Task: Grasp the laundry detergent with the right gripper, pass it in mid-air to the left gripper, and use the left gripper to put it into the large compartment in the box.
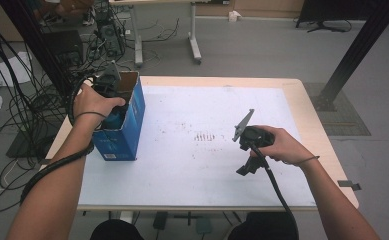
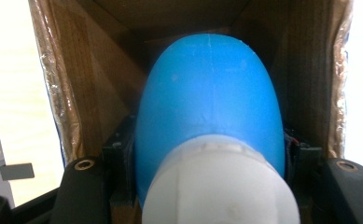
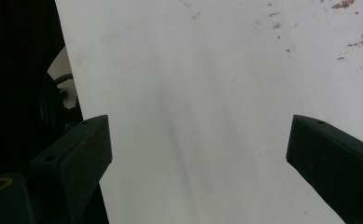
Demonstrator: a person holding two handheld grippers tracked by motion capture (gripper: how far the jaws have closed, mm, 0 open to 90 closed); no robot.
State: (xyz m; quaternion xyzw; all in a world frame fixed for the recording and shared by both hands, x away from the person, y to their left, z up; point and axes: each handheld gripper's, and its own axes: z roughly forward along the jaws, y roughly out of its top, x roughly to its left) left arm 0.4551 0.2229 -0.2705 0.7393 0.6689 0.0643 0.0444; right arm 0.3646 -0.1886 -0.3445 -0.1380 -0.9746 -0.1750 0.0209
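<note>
High view, box: an open-topped blue cardboard box (image 1: pixel 123 125) stands on the left part of the white table (image 1: pixel 207 165).
High view, left gripper (image 1: pixel 113 95): dips into the box's open top, held by the left hand (image 1: pixel 93 102).
High view, right gripper (image 1: pixel 247 167): well to the right of the box, over bare table, tips angled down.
Left gripper view, bottle: a blue bottle (image 2: pixel 209 112) with a white cap (image 2: pixel 219 186) lies inside the box's brown walls (image 2: pixel 95 84); long axis runs away from the camera, cap end nearest, rounded base pointing deeper into the box.
Left gripper view, jaws: clenched on the bottle's sides.
Right gripper view, jaws: released, spread wide above the table (image 3: pixel 193 116), nothing between them.
</note>
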